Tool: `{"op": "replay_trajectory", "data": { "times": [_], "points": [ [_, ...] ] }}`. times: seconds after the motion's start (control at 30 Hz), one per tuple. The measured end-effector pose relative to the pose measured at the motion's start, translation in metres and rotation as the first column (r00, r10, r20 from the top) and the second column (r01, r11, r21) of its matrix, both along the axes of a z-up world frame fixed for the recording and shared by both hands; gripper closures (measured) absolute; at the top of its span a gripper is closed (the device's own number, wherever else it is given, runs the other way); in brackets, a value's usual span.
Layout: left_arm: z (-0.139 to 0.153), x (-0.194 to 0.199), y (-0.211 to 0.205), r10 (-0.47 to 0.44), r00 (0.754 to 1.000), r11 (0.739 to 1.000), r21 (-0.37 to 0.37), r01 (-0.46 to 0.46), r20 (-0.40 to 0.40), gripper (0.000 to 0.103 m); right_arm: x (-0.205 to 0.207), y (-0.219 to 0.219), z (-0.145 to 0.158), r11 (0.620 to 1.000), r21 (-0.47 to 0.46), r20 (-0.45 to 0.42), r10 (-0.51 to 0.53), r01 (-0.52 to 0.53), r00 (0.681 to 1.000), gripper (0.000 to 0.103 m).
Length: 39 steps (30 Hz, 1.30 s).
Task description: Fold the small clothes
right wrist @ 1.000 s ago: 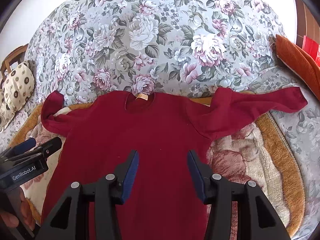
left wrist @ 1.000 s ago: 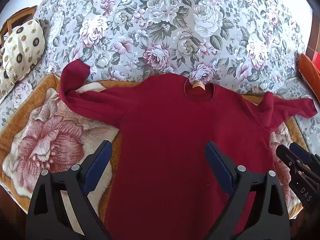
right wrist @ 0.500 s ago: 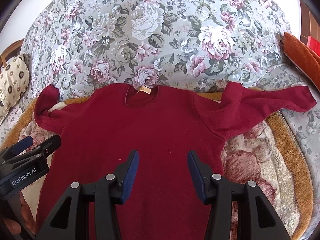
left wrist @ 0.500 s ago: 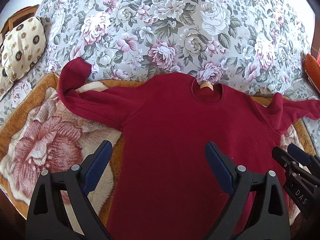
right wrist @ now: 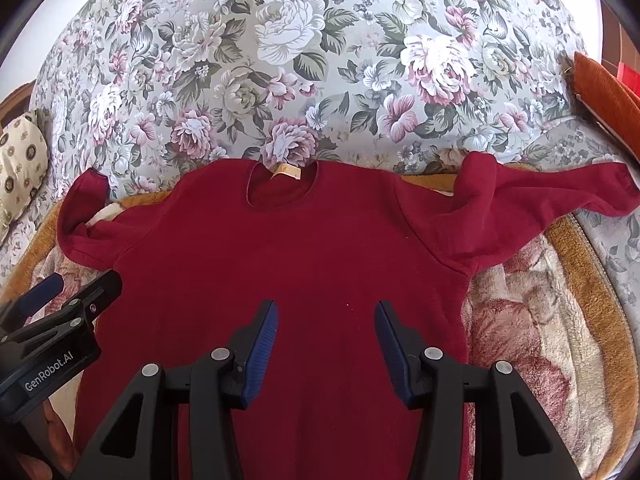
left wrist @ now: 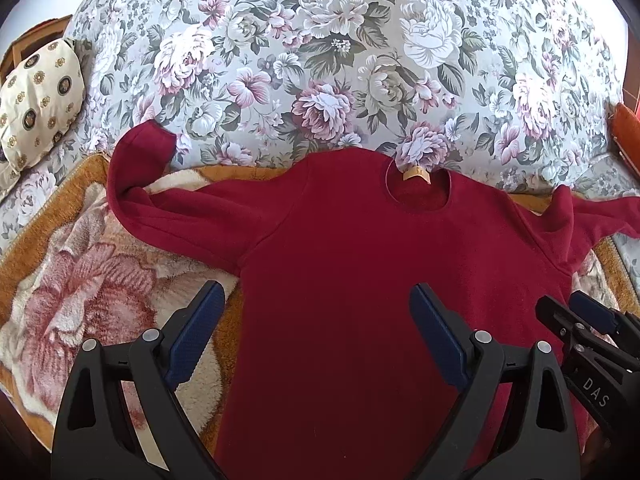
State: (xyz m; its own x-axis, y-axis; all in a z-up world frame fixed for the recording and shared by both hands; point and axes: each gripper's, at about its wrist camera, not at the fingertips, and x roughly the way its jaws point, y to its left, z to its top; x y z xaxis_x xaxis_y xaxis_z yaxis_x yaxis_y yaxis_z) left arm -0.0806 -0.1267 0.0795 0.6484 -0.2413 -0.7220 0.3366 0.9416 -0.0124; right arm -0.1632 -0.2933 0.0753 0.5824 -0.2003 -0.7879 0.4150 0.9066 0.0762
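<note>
A dark red long-sleeved sweater [left wrist: 360, 264] lies flat and face up on a plush blanket, collar and tan label [left wrist: 416, 175] at the far end. It also shows in the right wrist view [right wrist: 296, 248]. Its left sleeve [left wrist: 160, 200] bends upward at the cuff; its right sleeve [right wrist: 540, 200] is bunched at the shoulder and stretches right. My left gripper [left wrist: 316, 312] is open and empty above the sweater's left body. My right gripper [right wrist: 326, 320] is open and empty above the sweater's middle.
A tan plush blanket with a rose pattern [left wrist: 80, 292] lies under the sweater on a floral bedspread [left wrist: 328, 60]. A cream patterned pillow [left wrist: 36, 100] is at the far left. An orange cushion [right wrist: 604, 92] is at the far right.
Both grippers have moved slightly forward over the sweater, which now sits lower in both views. The jaws stay open and the sweater has not moved.
</note>
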Motion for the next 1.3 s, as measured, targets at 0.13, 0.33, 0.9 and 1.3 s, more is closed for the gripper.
{"op": "replay_trajectory", "data": {
  "times": [0.13,0.33,0.9,1.3],
  "points": [
    [-0.004,0.003,0.000,0.005,1.000,1.000,0.003,-0.004,-0.010,0.009,0.003,0.000,-0.003,1.000,0.005,-0.008,-0.004,0.004,1.000,0.054],
    [-0.005,0.006,0.003,0.014,1.000,1.000,-0.002,-0.014,-0.013,0.009,0.009,0.000,-0.006,1.000,0.012,-0.014,-0.001,0.002,1.000,0.054],
    [-0.008,0.032,0.027,0.087,0.994,0.996,-0.026,-0.089,-0.061,0.009,0.048,0.010,-0.018,0.999,0.023,-0.029,0.050,-0.049,0.998,0.054],
    [-0.009,0.032,0.029,0.090,0.994,0.996,-0.022,-0.091,-0.059,0.009,0.060,0.016,-0.019,0.997,0.028,-0.035,0.073,-0.072,0.997,0.054]
  ]
}}
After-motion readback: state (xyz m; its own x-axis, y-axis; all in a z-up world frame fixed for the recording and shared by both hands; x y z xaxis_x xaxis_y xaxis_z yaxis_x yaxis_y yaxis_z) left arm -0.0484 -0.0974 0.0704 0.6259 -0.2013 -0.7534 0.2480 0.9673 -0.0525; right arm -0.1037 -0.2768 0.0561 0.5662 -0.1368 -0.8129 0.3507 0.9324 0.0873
